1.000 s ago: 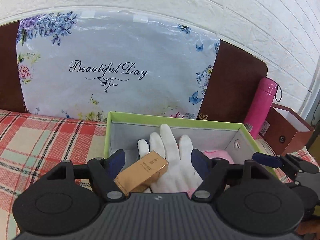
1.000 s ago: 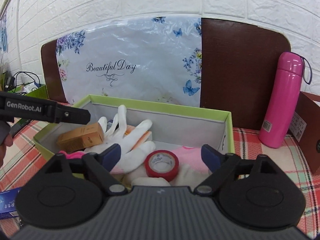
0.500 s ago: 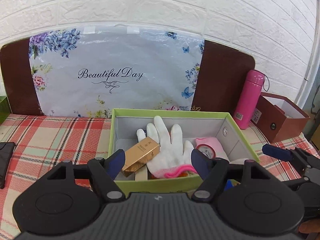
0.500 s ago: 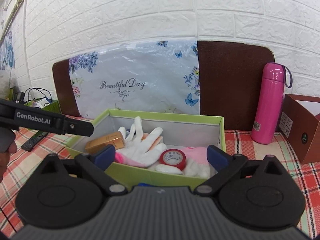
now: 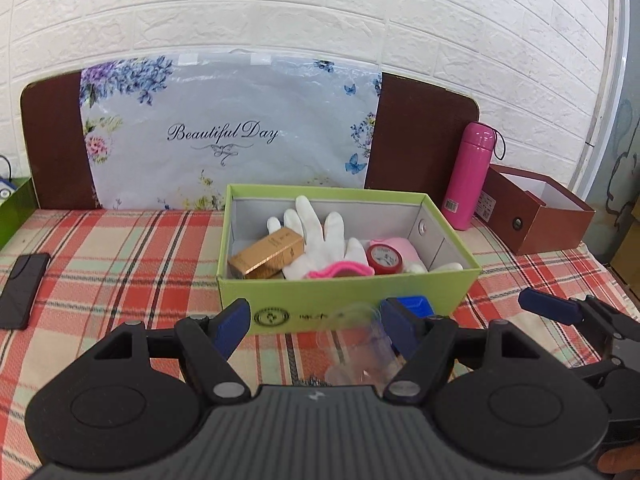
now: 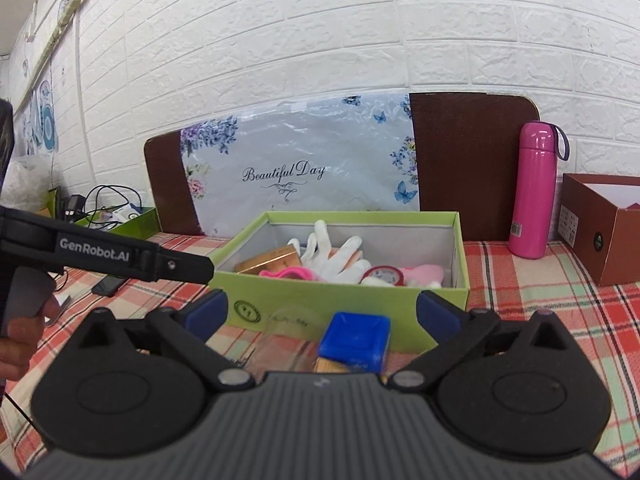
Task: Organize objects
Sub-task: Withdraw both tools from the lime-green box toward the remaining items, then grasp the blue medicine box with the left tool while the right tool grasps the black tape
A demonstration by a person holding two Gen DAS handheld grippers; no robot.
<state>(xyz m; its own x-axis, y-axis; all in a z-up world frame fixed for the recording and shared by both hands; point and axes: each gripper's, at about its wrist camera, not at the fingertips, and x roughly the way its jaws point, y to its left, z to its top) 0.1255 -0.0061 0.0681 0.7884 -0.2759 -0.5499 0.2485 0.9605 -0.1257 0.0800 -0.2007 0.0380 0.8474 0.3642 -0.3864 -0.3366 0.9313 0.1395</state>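
Plaid cloth point(image 5: 120, 248) covers the whole work surface, red and pale green, and its soft weave should let things slide a little. On it, mid-table, stands the green box point(image 5: 344, 296), open-topped, holding a white glove point(image 5: 320, 240), a gold carton point(image 5: 266, 254), a red tape roll point(image 5: 385, 258) and something pink and soft. Just in front of the box wall lies the blue-lidded item point(image 6: 356, 340), with a clear, crinkly plastic thing point(image 5: 356, 344) beside it; these look like the pieces left to put away. The blue one seems small, light and rigid, best pinched across its flat sides; the clear plastic looks flimsy and slippery, so a grip on a fold or edge would serve better. The left gripper point(image 5: 316, 328) and the right gripper point(image 6: 322, 312) both hang spread wide, empty, close together, near the box front. Room is tight between them; open cloth lies to the left, towards a dark phone point(image 5: 24, 290).
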